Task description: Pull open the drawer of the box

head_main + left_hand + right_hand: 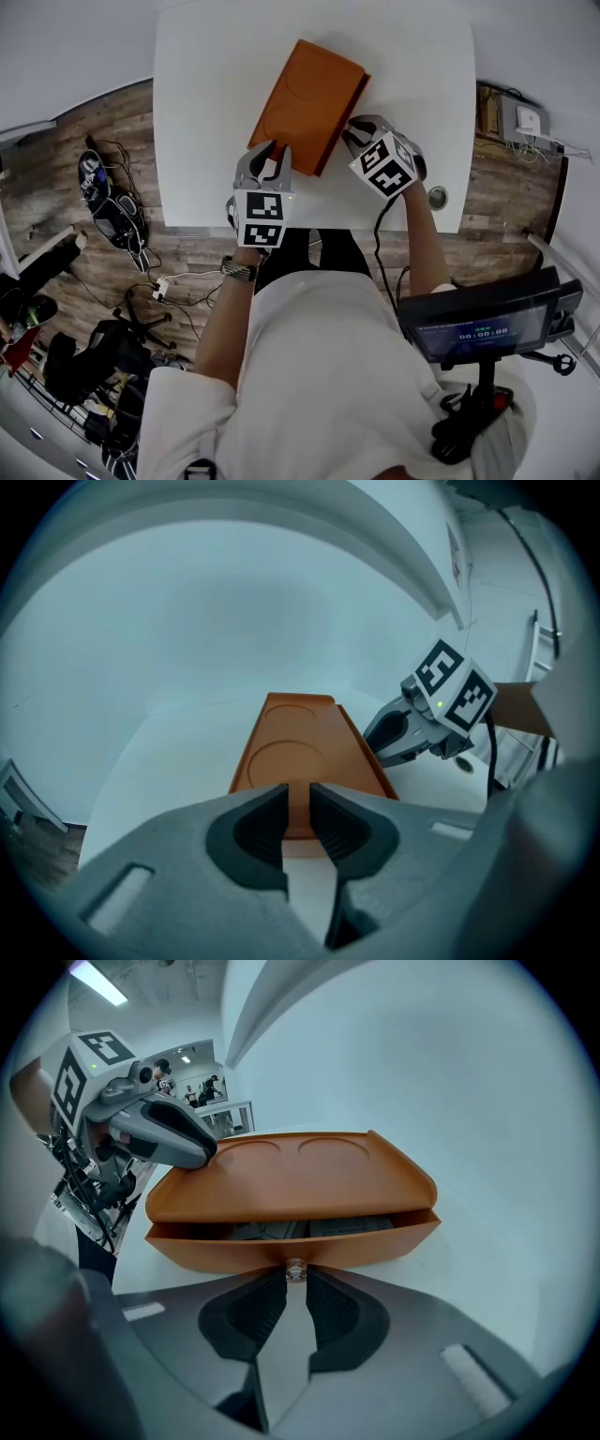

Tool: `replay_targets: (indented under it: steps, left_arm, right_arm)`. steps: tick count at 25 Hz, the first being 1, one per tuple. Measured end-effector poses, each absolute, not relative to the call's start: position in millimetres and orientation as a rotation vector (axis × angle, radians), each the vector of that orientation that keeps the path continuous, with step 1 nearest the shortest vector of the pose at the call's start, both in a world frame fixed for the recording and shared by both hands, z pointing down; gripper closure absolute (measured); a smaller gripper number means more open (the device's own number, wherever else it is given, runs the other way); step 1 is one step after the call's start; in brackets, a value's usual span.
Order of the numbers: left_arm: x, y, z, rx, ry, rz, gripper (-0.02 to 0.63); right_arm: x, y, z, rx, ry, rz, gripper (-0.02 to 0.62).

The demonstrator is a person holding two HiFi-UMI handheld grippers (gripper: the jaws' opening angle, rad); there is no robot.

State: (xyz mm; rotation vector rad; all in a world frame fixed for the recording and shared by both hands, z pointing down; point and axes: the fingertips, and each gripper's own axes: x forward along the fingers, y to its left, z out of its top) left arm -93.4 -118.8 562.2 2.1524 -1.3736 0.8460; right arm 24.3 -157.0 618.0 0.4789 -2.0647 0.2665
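One orange box point(305, 103), one white table point(206, 112), two grippers.
The box has one drawer point(234, 1246), one knob point(296, 1269) and two round recesses point(251, 1147) in its lid. The left gripper point(270, 159) and the right gripper point(354, 131) make the pair, and one screen point(483, 328) stands at near right.

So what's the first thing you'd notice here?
The bright orange box on the white table jumps out first. Its drawer stands open a crack, with the right gripper pinching the tiny clear knob in its jaws. The left gripper rests on the box's top corner.
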Motion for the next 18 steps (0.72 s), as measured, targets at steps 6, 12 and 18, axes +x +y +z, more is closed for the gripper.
replay_targets:
  steps: [6,12,18]
  left_arm:
    - [-94,-120,563,2.152,-1.374,0.845,0.531]
    - [-95,-121,565,2.151,-1.373,0.846,0.531]
    - [-95,-122,565,2.151,-1.375,0.847,0.531]
  right_arm:
    - [31,-155,619,0.486,-2.056,0.279,0.526]
    - [38,-154,621,0.510,-2.057,0.313,0.526]
    - [46,-152,622,0.533,-2.062,0.353,0.526]
